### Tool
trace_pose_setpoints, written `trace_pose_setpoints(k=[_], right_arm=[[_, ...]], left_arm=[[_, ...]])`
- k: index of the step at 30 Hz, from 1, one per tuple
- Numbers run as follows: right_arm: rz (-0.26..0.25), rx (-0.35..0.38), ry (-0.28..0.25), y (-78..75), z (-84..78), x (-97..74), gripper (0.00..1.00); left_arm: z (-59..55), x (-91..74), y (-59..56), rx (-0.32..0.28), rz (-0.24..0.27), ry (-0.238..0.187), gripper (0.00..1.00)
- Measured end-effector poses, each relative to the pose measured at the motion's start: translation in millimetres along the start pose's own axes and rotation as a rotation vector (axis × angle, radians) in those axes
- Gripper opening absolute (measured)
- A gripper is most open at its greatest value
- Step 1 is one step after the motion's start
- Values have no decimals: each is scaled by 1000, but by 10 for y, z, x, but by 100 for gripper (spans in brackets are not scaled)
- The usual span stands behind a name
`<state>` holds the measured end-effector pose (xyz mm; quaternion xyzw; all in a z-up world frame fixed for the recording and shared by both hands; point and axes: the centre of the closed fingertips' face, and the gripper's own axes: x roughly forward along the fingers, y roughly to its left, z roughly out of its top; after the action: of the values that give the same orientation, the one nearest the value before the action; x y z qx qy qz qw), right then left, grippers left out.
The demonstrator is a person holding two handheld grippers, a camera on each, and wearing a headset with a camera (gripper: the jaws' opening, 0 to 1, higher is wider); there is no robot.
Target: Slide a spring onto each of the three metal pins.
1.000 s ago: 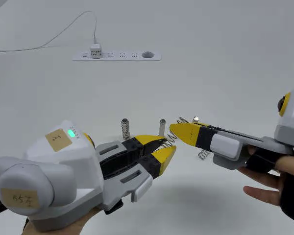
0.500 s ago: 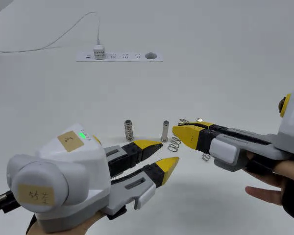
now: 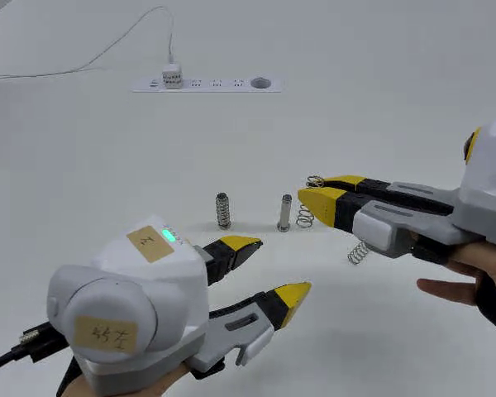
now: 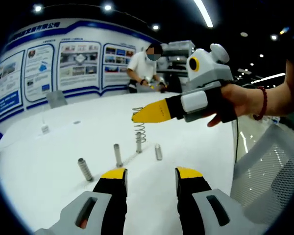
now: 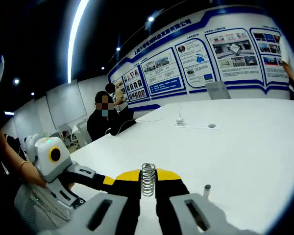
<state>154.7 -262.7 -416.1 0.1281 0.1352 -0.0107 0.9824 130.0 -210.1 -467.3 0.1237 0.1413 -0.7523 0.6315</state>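
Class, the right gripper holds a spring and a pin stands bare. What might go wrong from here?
1. The spring is pinched only at the tips of the right gripper, so it may tilt or pop out when pushed onto the bare pin.
2. That pin stands unsteadied, the left gripper open and apart from it; a nudge might topple it.
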Motion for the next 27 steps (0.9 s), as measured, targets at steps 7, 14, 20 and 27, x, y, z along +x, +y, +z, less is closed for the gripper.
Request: trace_pose_setpoints(k=[7, 14, 20, 27], right_arm=[[-25, -64, 6, -138, 4, 137, 11], [-49, -67, -4, -266, 17, 252, 11], [-70, -66, -10, -359, 14, 346, 11], [-83, -59, -9, -433, -16, 434, 11]], left_arm=[[-43, 16, 27, -16, 18, 11, 47], [-97, 23, 48, -26, 30, 22, 52], [-130, 32, 50, -25, 33, 28, 56], [-146, 29, 82, -43, 45, 25, 59]])
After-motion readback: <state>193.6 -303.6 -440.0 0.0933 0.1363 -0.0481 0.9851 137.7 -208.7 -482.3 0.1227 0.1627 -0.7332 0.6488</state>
